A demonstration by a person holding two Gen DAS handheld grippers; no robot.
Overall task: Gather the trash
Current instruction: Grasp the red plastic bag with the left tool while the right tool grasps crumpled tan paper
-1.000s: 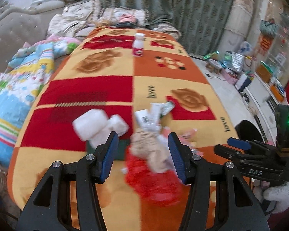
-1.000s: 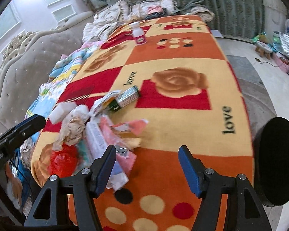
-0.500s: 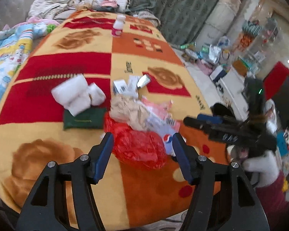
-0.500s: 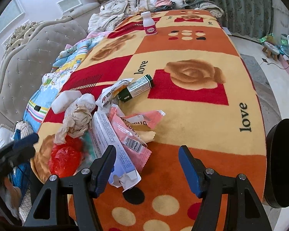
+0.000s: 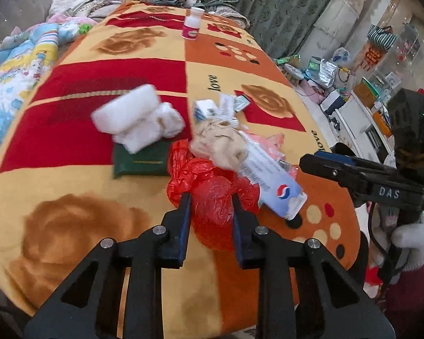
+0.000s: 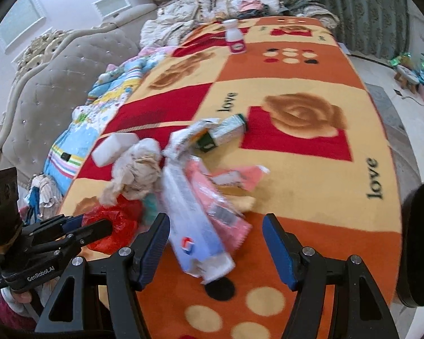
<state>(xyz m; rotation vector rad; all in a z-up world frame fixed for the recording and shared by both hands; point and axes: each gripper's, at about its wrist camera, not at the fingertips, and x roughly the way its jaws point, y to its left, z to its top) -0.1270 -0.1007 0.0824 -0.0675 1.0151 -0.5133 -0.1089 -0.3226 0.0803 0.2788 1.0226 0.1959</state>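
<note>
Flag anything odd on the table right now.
Trash is heaped at the near end of the patterned table cover: a crumpled red plastic bag, balled paper and torn wrappers. One small white bottle stands alone at the far end.

One red bag (image 5: 212, 195), one bottle (image 5: 193, 24), two white foam blocks (image 5: 132, 115) (stacked), two claws (image 5: 210, 206)

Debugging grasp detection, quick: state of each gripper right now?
Left gripper: jaws have just closed, shut on the red plastic bag.
Right gripper: open, holding nothing, poised over the white-and-blue wrapper.
</note>
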